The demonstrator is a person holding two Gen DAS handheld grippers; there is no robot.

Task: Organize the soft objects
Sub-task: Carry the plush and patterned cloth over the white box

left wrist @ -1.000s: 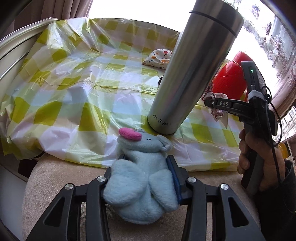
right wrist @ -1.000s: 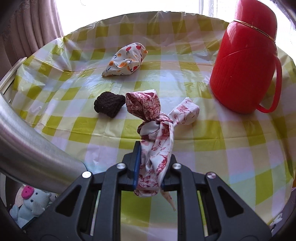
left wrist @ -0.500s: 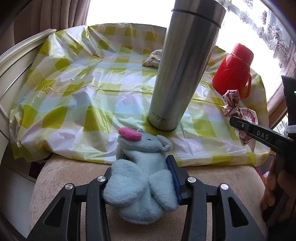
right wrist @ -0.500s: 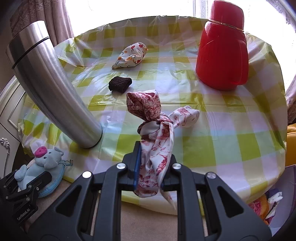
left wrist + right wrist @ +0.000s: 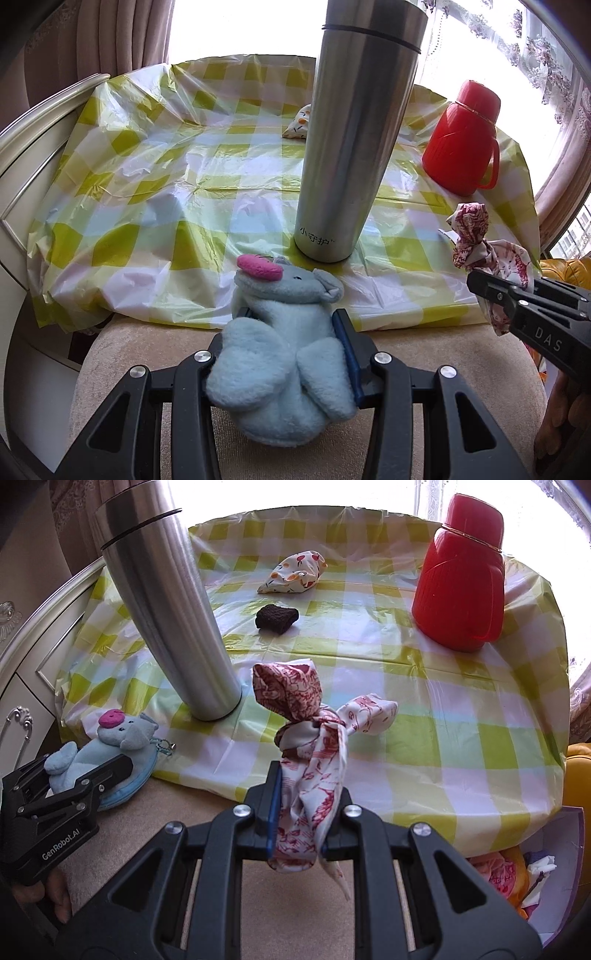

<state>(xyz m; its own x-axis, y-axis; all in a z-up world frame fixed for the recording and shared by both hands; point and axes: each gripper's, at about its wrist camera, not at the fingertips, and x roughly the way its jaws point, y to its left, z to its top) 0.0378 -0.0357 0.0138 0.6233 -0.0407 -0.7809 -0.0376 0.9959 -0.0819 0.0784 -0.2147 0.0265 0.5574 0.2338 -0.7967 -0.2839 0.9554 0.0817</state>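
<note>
Left hand-held gripper [image 5: 291, 347]: jaws clamped on blue plush elephant [image 5: 284, 343], held off table [image 5: 155, 184] edge, above beige seat [image 5: 147, 347]; soft body compresses, grip holds mid-torso. Steel flask [image 5: 162, 602]: upright near table front edge, rigid, likely not sorted. Centre: dark knit piece [image 5: 277, 618] and fruit-print pouch [image 5: 293, 574] lie on table, well apart from both grippers, probably next pickups. Right hand-held gripper [image 5: 299, 812]: jaws together on knotted red-print cloth [image 5: 314, 731], clear of table. Red jug [image 5: 460, 576] upright far right. Box with soft items [image 5: 517, 871] below table edge, lower right: likely drop point.
</note>
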